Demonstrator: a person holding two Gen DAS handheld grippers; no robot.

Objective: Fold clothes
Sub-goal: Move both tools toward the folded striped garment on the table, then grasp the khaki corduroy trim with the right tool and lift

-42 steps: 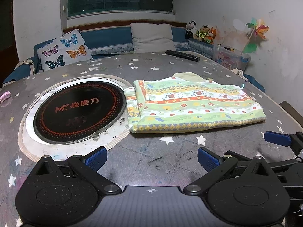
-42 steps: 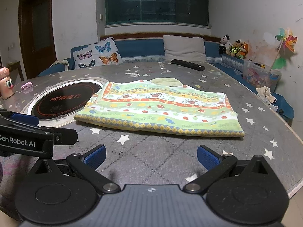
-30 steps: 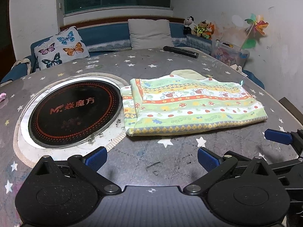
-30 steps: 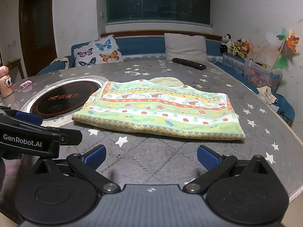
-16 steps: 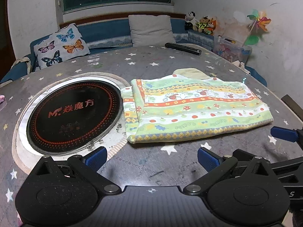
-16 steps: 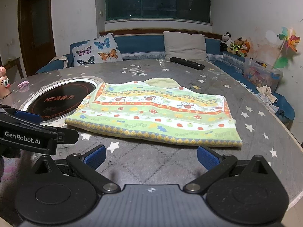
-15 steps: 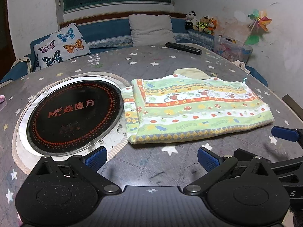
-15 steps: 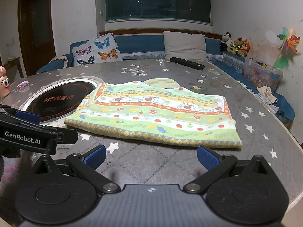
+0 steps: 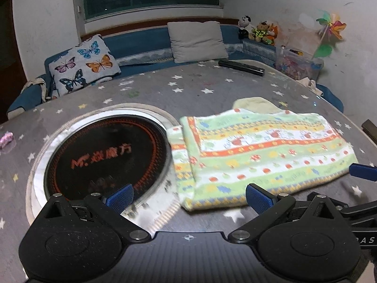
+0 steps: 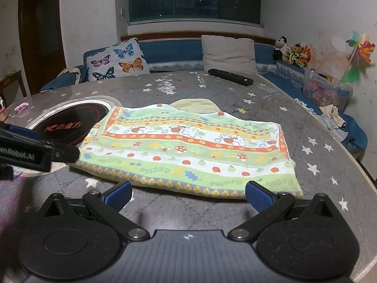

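Note:
A folded green, yellow and orange striped garment [image 9: 259, 153] with fruit and mushroom prints lies flat on the grey star-patterned table [image 9: 188, 89]; it also shows in the right wrist view [image 10: 188, 151]. A plain yellow part [image 10: 193, 105] sticks out at its far edge. My left gripper [image 9: 188, 197] is open and empty, close to the garment's near left corner. My right gripper [image 10: 188, 195] is open and empty, at the garment's near edge. The left gripper's fingers [image 10: 37, 152] show at the left of the right wrist view.
A round black induction cooktop [image 9: 106, 155] is set into the table left of the garment. A black remote [image 10: 231, 76] lies at the far side. A small pink item [image 9: 6, 139] sits at the left edge. A blue sofa with cushions [image 10: 117, 61] stands beyond.
Both grippers have moved forward toward the garment, which now sits closer to their fingertips. The garment itself has not moved. Both grippers stay open.

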